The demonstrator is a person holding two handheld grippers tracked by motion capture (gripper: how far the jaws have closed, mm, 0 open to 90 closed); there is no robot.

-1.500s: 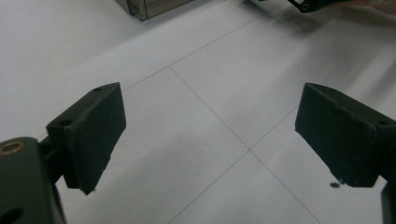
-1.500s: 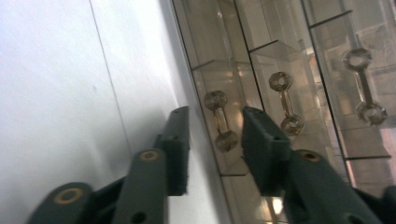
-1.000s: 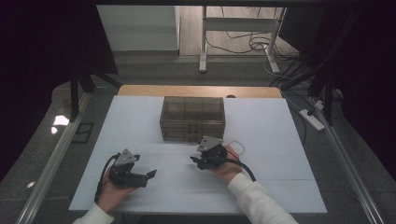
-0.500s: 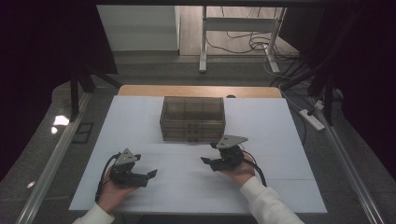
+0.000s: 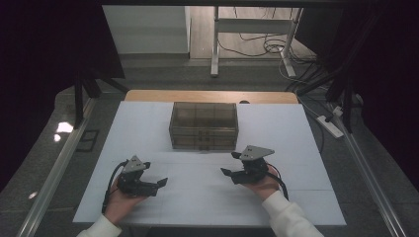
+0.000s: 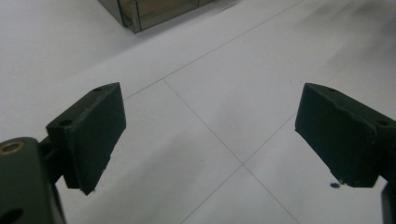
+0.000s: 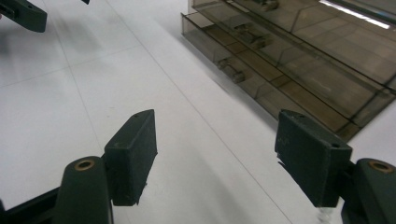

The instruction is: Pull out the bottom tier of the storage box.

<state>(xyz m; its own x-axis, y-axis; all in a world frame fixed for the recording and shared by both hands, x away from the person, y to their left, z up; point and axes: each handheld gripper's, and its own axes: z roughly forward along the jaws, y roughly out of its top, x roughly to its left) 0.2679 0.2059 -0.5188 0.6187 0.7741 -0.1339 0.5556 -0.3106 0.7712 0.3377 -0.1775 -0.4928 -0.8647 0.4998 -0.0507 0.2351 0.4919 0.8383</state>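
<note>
One smoky see-through drawer box [image 5: 203,125] is counted at the far middle of the white counter [image 5: 291,129]. Two grippers are counted on its near side: the left gripper [image 5: 157,183] and the right gripper [image 5: 230,164], one toward each front corner of the box. Two black jaws are seen on each, four in all, each pair spread wide.

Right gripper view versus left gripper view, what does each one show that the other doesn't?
The right gripper view shows the smoky clear drawer box's front, its stacked drawers and their small handles, plus part of the left claw at top left. The left gripper view shows just one corner of that box, and seam lines crossing on the white table. Both show an open, empty claw over the table.
</note>
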